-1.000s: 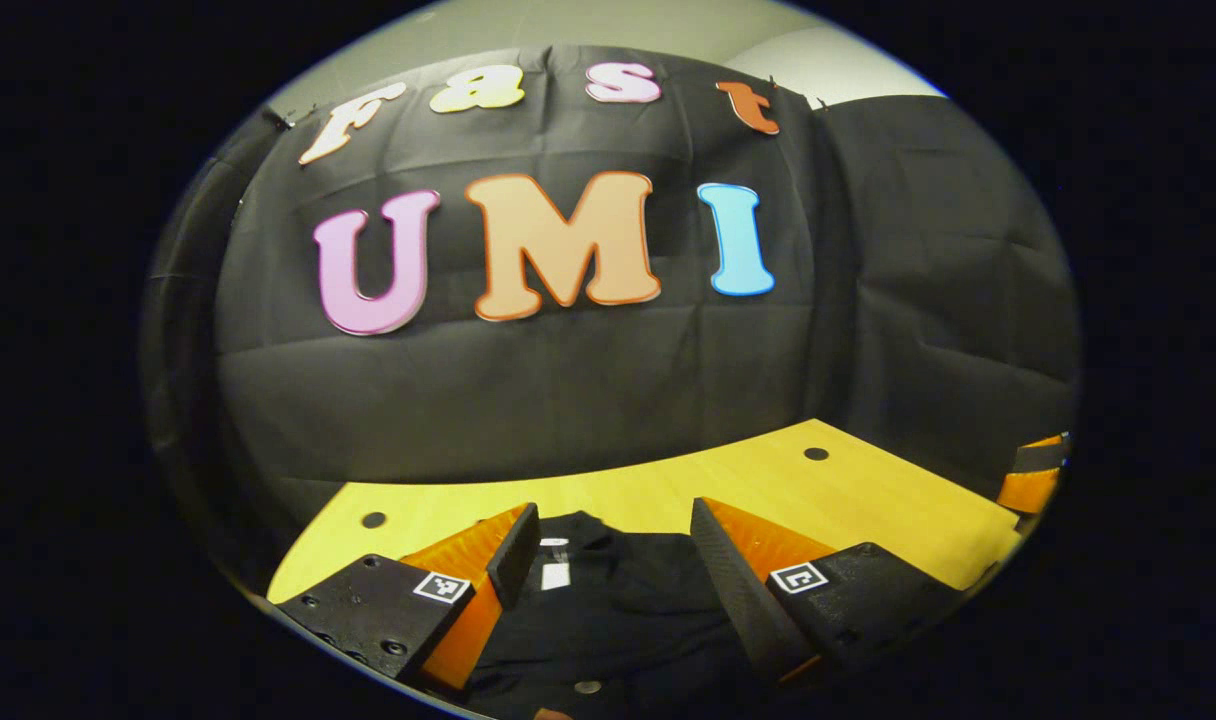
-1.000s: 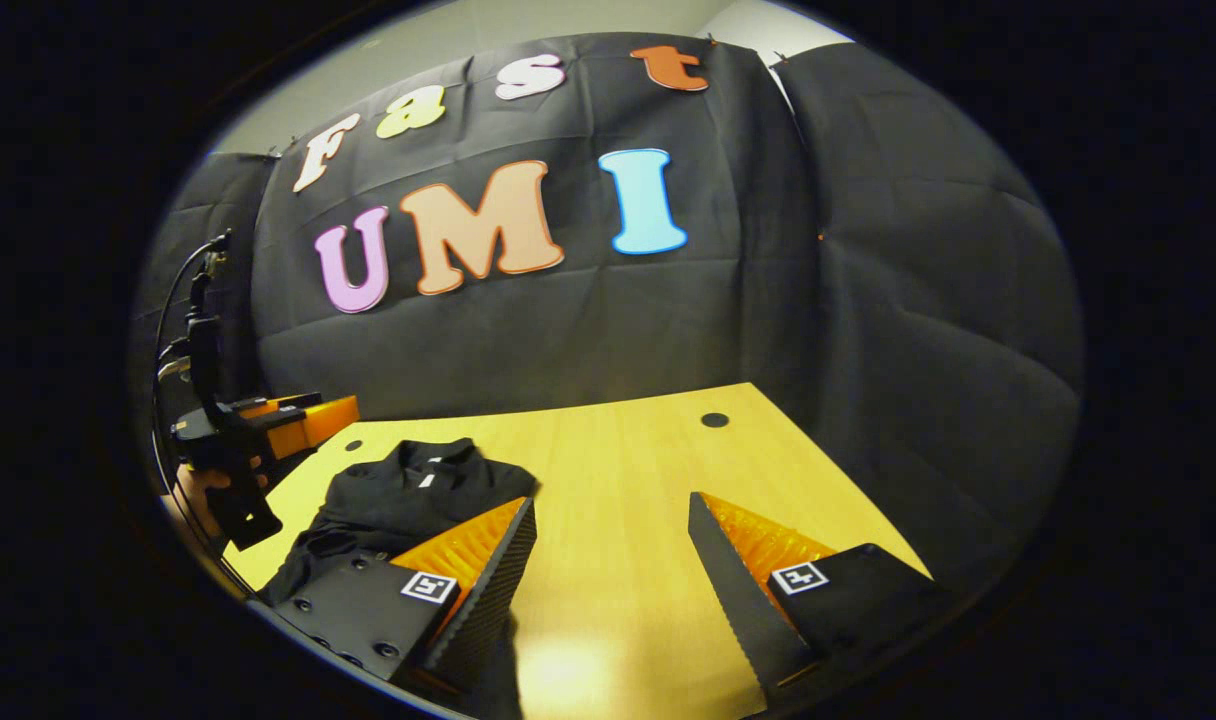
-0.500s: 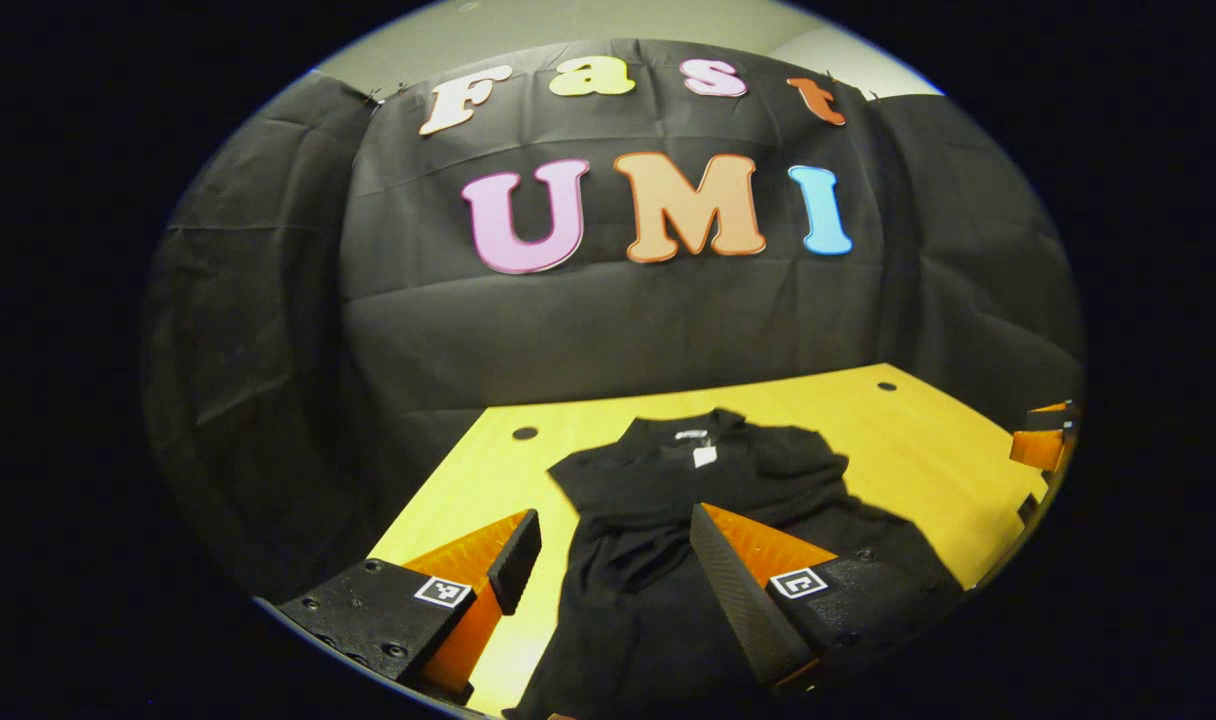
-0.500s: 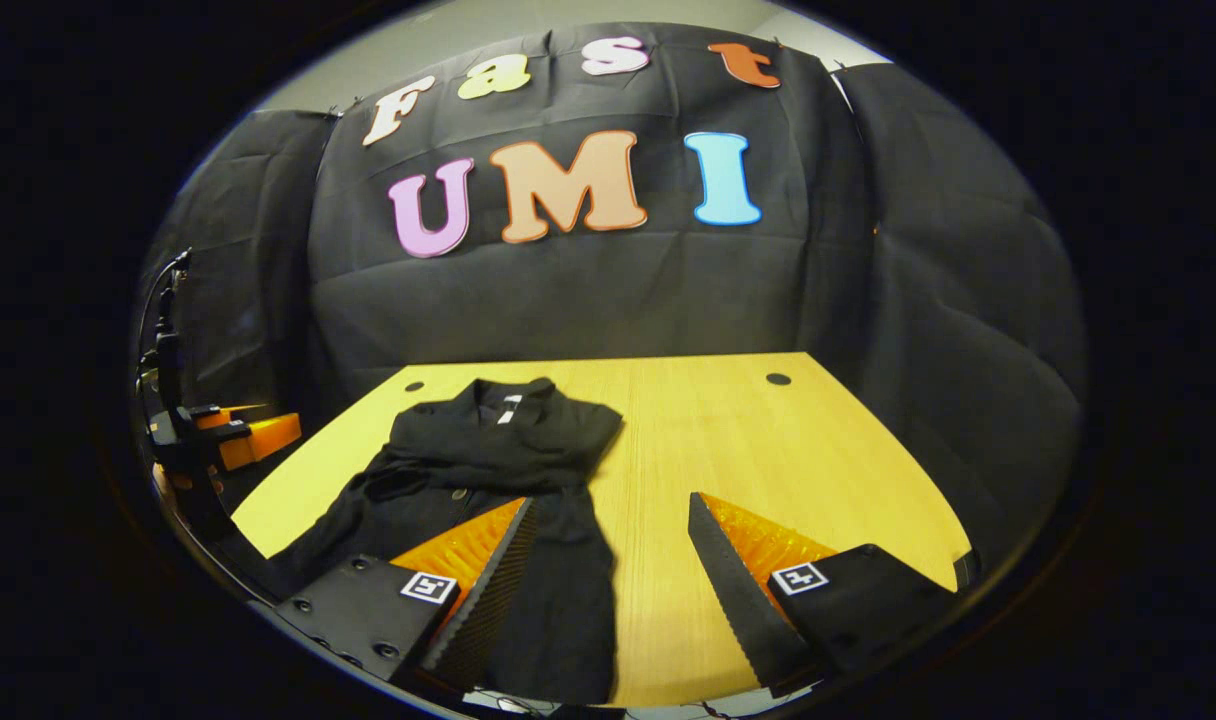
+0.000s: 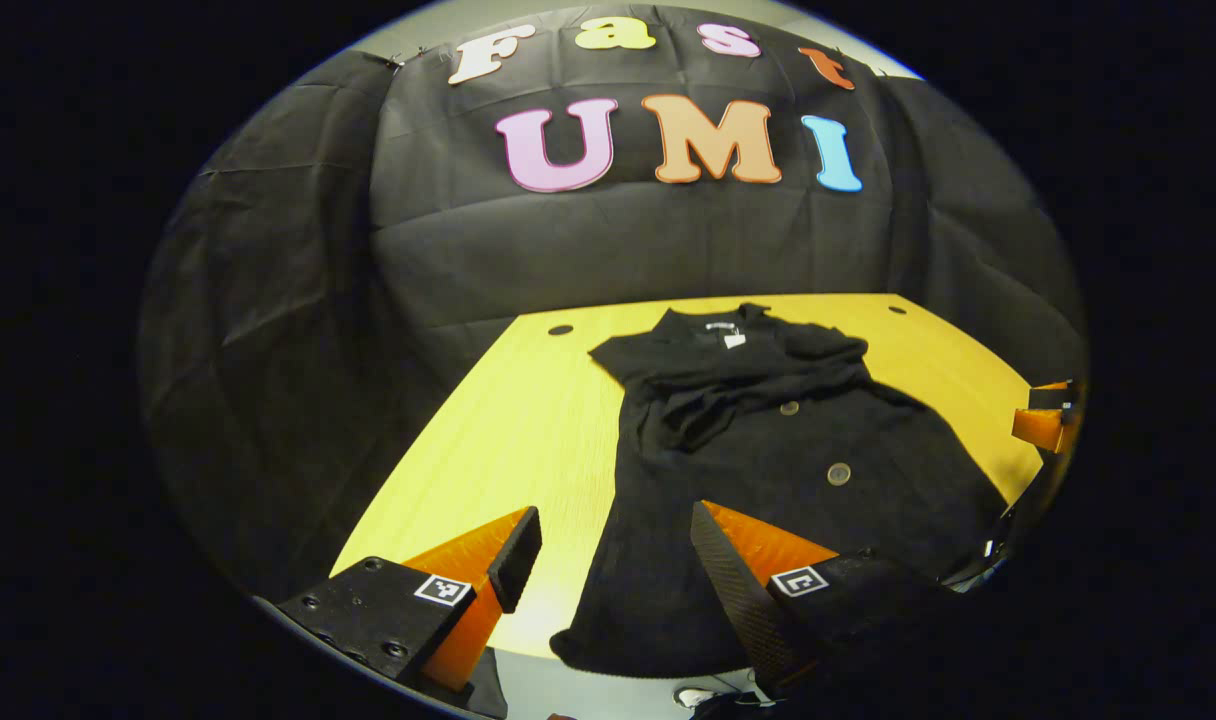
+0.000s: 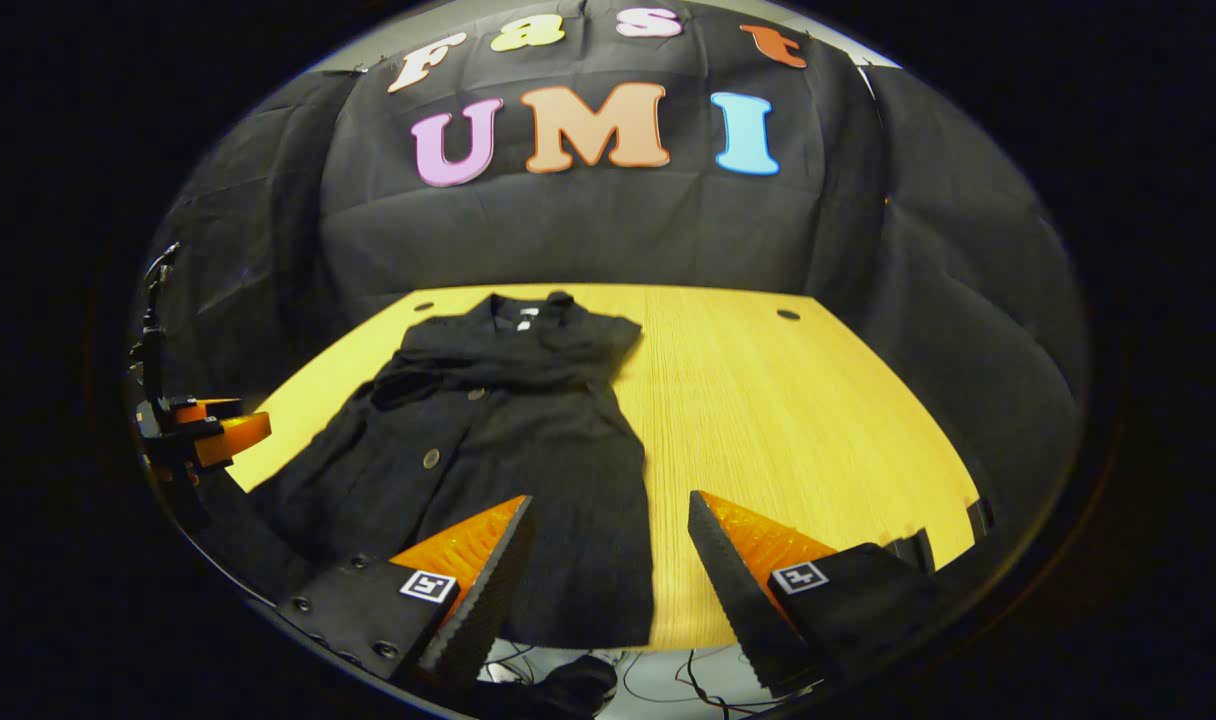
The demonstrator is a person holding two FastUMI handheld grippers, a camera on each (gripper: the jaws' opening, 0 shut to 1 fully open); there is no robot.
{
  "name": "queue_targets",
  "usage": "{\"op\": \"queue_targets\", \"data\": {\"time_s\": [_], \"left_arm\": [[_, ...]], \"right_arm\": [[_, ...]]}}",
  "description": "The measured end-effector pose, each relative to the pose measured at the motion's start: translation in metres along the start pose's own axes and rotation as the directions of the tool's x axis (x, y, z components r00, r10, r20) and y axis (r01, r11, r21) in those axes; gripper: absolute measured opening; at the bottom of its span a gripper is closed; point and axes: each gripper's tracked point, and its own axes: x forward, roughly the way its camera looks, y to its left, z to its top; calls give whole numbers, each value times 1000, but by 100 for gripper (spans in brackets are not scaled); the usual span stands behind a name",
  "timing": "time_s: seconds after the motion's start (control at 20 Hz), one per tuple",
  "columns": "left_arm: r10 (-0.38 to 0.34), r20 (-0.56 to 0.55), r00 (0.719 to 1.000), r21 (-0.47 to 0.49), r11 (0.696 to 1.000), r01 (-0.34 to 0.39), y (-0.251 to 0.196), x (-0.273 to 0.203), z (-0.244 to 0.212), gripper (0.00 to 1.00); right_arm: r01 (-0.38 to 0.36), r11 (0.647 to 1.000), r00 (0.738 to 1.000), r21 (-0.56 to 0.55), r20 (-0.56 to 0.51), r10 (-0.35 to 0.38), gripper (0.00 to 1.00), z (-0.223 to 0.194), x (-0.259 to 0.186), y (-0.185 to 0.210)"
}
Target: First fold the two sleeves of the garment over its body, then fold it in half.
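- Both grippers are pulling back toward the near edge of the table (image 6: 818, 400): a second ago each view was sitting low over the collar end, and now each is taking in the whole garment (image 5: 768, 470) from hem to collar.
- Sleeves are lying bunched across the chest just below the collar (image 5: 723, 325), so the sleeve folds look done; my reading is that this retreat is setting up the half fold, with the hem as the likely place to grasp.
- Left gripper (image 5: 613, 570) is hovering with its jaws spread wide and nothing between them, its right finger over the hem area and its left finger over bare wood.
- Right gripper (image 6: 608, 560) is likewise hanging wide open and holding nothing, above the garment's (image 6: 488, 450) near right corner.
- Garment is lying flat on the left half of the table as seen from the right gripper view, its hem reaching the near edge.
- Its long axis is running from near edge to far edge, collar pointing at the booth's back wall, buttons (image 5: 839, 473) facing up.
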Motion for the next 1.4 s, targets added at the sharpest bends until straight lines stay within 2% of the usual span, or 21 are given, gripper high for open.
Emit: {"op": "queue_targets", "data": {"time_s": [0.15, 0.2, 0.25, 0.45, 0.5, 0.55, 0.6, 0.65, 0.75, 0.8, 0.85, 0.95, 1.15, 1.25, 1.4], "left_arm": [[3, -77, 997, -15, 1000, -4, 4, -1, -37, 93], [9, -104, 995, -22, 1000, -11, 7, -3, -50, 93], [13, -132, 991, -29, 999, -17, 9, -3, -62, 93], [-12, -245, 969, -55, 999, -2, 8, -12, -105, 94], [-18, -203, 979, -51, 999, 7, 9, -8, -96, 94], [-37, -212, 976, -67, 997, 23, 7, -9, -100, 100], [-60, -220, 974, -110, 993, 36, 3, -12, -102, 94], [-67, -210, 975, -120, 992, 42, 2, -7, -102, 94], [-116, -198, 973, -86, 991, 101, -8, -8, -100, 82], [-148, -194, 970, -77, 988, 136, -16, -7, -99, 62], [-155, -200, 967, -64, 987, 145, -17, -8, -98, 41], [-158, -226, 961, -52, 987, 150, -19, -10, -101, 0], [-201, -224, 954, -122, 977, 177, -20, -19, -92, 0], [-210, -174, 962, -158, 970, 183, -18, -23, -66, 0], [-221, -91, 971, -167, 965, 204, -17, -14, -9, 0]], "right_arm": [[32, 999, 997, -14, -72, -33, 98, -31, 5, -2], [40, 999, 994, -20, -101, -42, 94, -40, 8, -3], [46, 999, 992, -18, -114, -48, 99, -47, 11, -3], [88, 996, 976, -5, -199, -87, 99, -80, 23, -7], [69, 997, 964, -17, -255, -71, 96, -93, 23, -4], [54, 999, 971, -1, -235, -53, 96, -92, 21, 0], [31, 999, 977, 35, -210, -23, 98, -85, 21, 6], [11, 999, 974, 33, -226, -3, 89, -90, 23, 14], [-1, 1000, 974, -8, -224, -1, 35, -88, 26, 23], [-15, 999, 971, -33, -240, 6, 8, -86, 27, 21], [-34, 999, 964, -30, -266, 24, 3, -90, 24, 25], [-69, 998, 954, -11, -293, 63, 3, -94, 19, 30], [-82, 996, 967, 17, -239, 84, 3, -73, 2, 37], [-97, 995, 977, 35, -188, 102, 4, -47, -2, 38], [-146, 989, 986, 38, -82, 148, 3, 16, -5, 48]]}}
